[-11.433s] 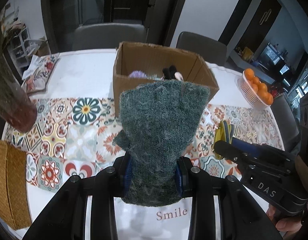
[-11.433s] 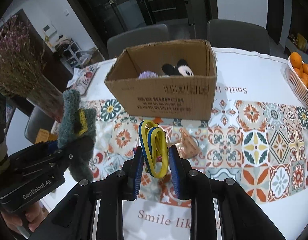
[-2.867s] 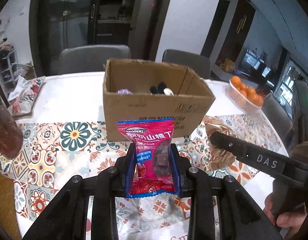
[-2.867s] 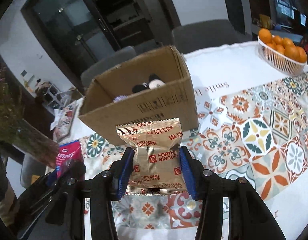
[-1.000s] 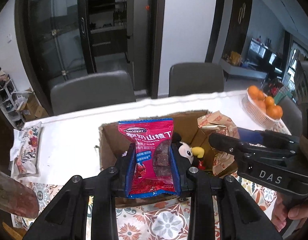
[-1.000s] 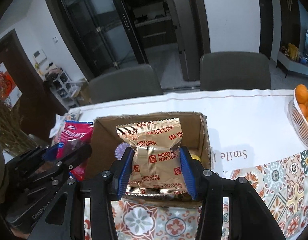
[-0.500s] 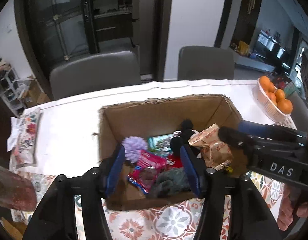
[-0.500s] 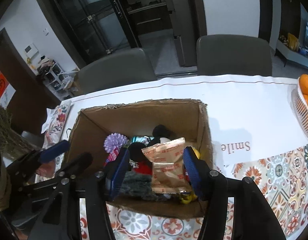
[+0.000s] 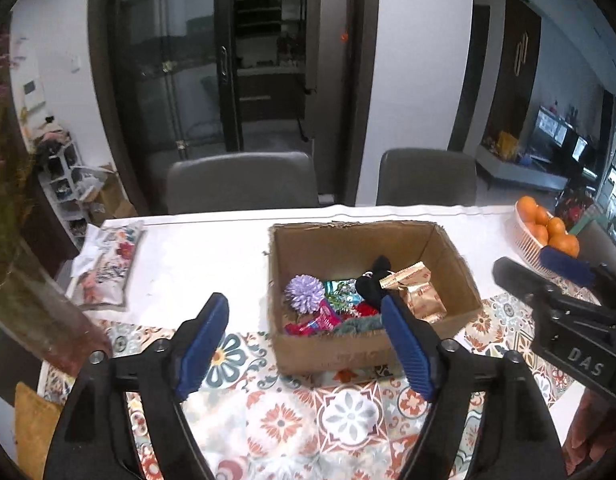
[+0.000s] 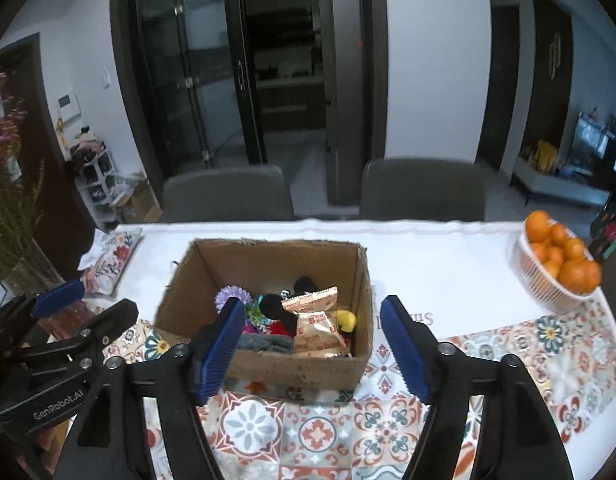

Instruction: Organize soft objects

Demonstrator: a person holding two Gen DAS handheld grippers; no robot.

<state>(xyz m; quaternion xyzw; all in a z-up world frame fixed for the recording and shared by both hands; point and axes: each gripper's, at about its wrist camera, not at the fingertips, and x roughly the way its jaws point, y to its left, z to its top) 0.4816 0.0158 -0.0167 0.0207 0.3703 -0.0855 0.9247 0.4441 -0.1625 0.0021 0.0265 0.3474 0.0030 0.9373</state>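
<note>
**Both snack packs in the box, jaws spreading, hands clear of the rim**

Left gripper [image 9: 305, 336]: released, jaws opening, nothing between the blue pads. Through the gap I see only the near wall of the cardboard box [image 9: 372, 354] and patterned tablecloth [image 9: 348, 412].

Right gripper [image 10: 310, 340]: also released and opening, empty. It frames the box from the near side.

Where the goods are: the red snack bag [image 9: 312, 322] lies flat at the near wall, beside the green knit piece [image 9: 358, 325]. The gold biscuit pack [image 10: 318, 326] leans toward the right inside wall, half upright on the other contents. Purple pompom [image 9: 305, 294], a black plush toy [image 9: 372, 286] and something yellow [image 10: 346, 320] share the box. All sit below the rim as far as I can tell.

Doing this step well, my judgement:
- Let both jaws finish spreading before I swing away, so no wrapper corner drags out on a pad.
- Pull each hand toward me and up, not sideways; the two grippers are close and could knock each other.
- Keep clear of the near wall. The box is light and would likely slide if nudged.
- The biscuit pack looks poorly settled. I would check it has not tipped over the edge before hunting for another item.
- No loose soft item shows on the near cloth; the floral pouch [image 9: 107, 264] at far left may be next, but I cannot tell whether it belongs to the task.
</note>
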